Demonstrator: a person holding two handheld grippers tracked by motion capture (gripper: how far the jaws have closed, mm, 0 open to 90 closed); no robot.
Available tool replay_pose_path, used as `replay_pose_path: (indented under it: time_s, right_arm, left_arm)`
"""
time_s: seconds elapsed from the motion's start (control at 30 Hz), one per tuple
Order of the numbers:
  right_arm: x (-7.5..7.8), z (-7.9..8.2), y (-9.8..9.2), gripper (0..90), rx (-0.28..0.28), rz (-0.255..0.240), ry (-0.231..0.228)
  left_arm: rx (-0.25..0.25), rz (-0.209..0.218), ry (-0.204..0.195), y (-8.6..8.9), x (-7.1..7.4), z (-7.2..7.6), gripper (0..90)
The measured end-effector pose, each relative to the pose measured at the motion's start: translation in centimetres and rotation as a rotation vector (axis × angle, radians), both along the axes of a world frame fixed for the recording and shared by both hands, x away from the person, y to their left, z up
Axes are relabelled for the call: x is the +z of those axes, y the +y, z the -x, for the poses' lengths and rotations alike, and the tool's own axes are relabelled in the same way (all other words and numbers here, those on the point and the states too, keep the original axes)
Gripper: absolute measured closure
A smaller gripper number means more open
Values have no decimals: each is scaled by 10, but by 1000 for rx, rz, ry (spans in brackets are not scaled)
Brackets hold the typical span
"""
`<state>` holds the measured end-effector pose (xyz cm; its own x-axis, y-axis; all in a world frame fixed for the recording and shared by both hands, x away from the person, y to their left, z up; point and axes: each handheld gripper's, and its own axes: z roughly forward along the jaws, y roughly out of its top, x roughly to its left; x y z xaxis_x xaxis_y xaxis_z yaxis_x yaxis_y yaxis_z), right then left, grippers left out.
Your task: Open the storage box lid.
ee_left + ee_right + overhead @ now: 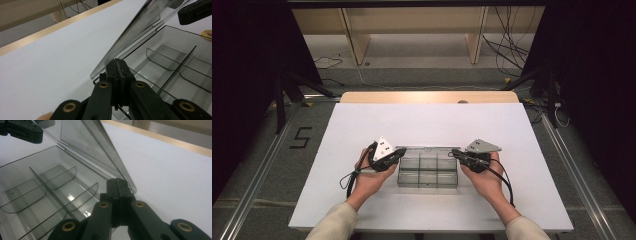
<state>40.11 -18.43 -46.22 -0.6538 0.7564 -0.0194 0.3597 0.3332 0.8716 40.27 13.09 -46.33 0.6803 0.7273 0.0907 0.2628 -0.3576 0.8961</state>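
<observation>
**Clear box, lid half raised between two closed grippers**

A white table with a pale wooden far edge stands on a grey floor, with wooden shelving and loose cables behind it. We hold a gripper in each hand at either end of a clear compartment box near the middle of the table.

The left gripper has its jaws pressed together with nothing between them; its tips sit right at the lower corner of the lid, though we cannot tell whether they touch it. The right gripper is likewise closed on nothing, its tips just beside the lid's opposite corner.

Moving outward, the lid stands tilted up from its rear hinge, partly raised over the tray. The compartments below, split by a long divider and curved cross walls, hold nothing that we can see.

We judge the lid to be midway between shut and fully open; which way it is meant to go the pictures do not settle. Carrying it through to its end position remains.
</observation>
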Motion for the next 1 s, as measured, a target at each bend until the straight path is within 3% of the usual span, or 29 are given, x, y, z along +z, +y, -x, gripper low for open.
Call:
replay_pose_path:
  time_s: [1.0]
  right_arm:
    - [-3,-15,5,900,-47,6,4]
  left_arm:
    - [57,24,35,-1,-12,-18,893]
